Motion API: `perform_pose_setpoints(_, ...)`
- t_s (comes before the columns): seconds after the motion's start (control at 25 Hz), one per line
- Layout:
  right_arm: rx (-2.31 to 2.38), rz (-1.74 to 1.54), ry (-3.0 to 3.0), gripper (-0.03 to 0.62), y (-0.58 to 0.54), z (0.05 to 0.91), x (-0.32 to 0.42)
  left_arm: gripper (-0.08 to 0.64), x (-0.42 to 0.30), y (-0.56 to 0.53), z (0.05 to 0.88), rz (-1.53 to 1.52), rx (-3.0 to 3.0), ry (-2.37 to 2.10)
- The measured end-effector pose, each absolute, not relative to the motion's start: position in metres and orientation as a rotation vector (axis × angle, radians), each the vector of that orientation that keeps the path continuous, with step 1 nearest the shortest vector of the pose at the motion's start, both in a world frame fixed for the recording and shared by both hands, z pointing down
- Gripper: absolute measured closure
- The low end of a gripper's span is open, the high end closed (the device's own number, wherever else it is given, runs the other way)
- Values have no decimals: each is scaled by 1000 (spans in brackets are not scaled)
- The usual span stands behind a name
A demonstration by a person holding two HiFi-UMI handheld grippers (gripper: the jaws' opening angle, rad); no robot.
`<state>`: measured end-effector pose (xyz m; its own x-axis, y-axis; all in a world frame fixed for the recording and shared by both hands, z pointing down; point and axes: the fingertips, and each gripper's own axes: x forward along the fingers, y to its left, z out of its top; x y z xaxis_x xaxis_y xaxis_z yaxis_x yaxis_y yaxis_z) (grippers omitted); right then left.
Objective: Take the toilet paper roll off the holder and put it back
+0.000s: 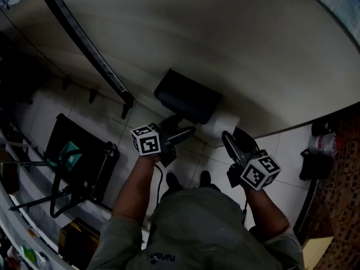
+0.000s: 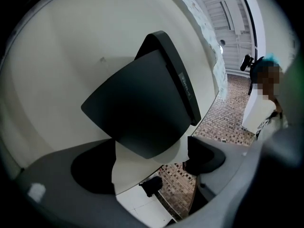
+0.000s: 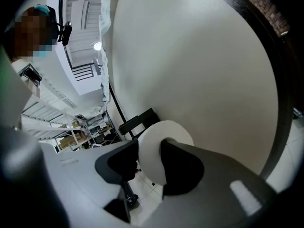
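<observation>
White toilet paper roll (image 1: 221, 124) sits against a pale wall (image 1: 236, 32), tucked under the black cover (image 1: 187, 97) of its holder, seen from above in dim light. A person stands on a tiled floor (image 1: 209, 165), arms stretched forward with a gripper in each hand.

The right gripper (image 1: 232, 142) reaches level to the roll's right end. In the right gripper view its jaws are closed on the roll, with a dark pad (image 3: 183, 170) pressed to each side of the white round.

The left gripper (image 1: 183, 133) points at the left side of the holder, just below the cover. In the left gripper view its jaws stand apart, not clamped. The cover's lower corner and the roll beneath it fill the gap between them, and the roll's edge hides part of one pad (image 2: 92, 172).

Each gripper carries a cube (image 1: 147, 140) with black and white square markers near the hand.
</observation>
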<state>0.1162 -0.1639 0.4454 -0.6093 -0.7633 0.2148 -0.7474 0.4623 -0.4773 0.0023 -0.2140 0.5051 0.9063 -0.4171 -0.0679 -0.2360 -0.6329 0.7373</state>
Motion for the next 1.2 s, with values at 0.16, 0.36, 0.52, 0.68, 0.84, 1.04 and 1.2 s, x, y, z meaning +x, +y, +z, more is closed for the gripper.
perform_pose_setpoints(0.16, -1369, -854, 2650, 440, -165, 446, 116, 111, -2, -211, 507, -301, 2269, -484)
perform_pose_setpoints(0.36, -1364, -871, 2633, 440, -165, 449, 117, 115, -7, -208, 505, -311, 2262, -499)
perform_pose_setpoints(0.52, -1361, -884, 2613, 441, -166, 451, 118, 115, -10, -204, 505, -313, 2259, -501)
perform_pose_setpoints(0.68, -1344, -889, 2602, 442, -166, 450, 117, 115, -12, -201, 504, -310, 2254, -515)
perform_pose_setpoints(0.84, -1322, -905, 2589, 442, -167, 450, 114, 115, -15, -196, 502, -321, 2256, -523)
perform_pose_setpoints(1.04, -1299, -950, 2544, 443, -169, 455, 112, 115, -19, -189, 503, -323, 2260, -537)
perform_pose_setpoints(1.2, -1283, -981, 2507, 443, -173, 457, 111, 115, -21, -185, 500, -303, 2255, -560)
